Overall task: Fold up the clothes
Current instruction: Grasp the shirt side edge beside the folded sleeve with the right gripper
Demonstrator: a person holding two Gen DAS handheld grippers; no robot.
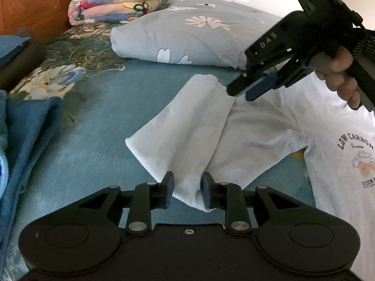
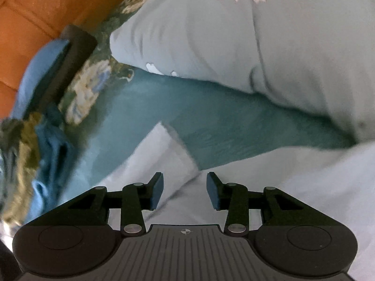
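Observation:
A white T-shirt [image 1: 269, 135] with a "LOW CARBON" print lies flat on the teal bed sheet [image 1: 105, 117]. Its sleeve [image 1: 187, 128] spreads out toward the left. My left gripper [image 1: 187, 190] is open at the sleeve's near hem, with the cloth's edge lying between its fingers. In the left wrist view my right gripper [image 1: 241, 94] hovers at the shoulder seam, held by a person's hand [image 1: 339, 77]. Its own view shows the right gripper [image 2: 185, 190] open just above the shirt [image 2: 257, 187] where the sleeve [image 2: 159, 154] joins, with nothing gripped.
A grey-blue flowered pillow [image 1: 199, 35] lies just beyond the shirt. A folded floral quilt [image 1: 117, 0] sits against the orange wooden headboard [image 1: 35, 0]. Blue fabric [image 1: 30, 128] is bunched at the left edge of the bed.

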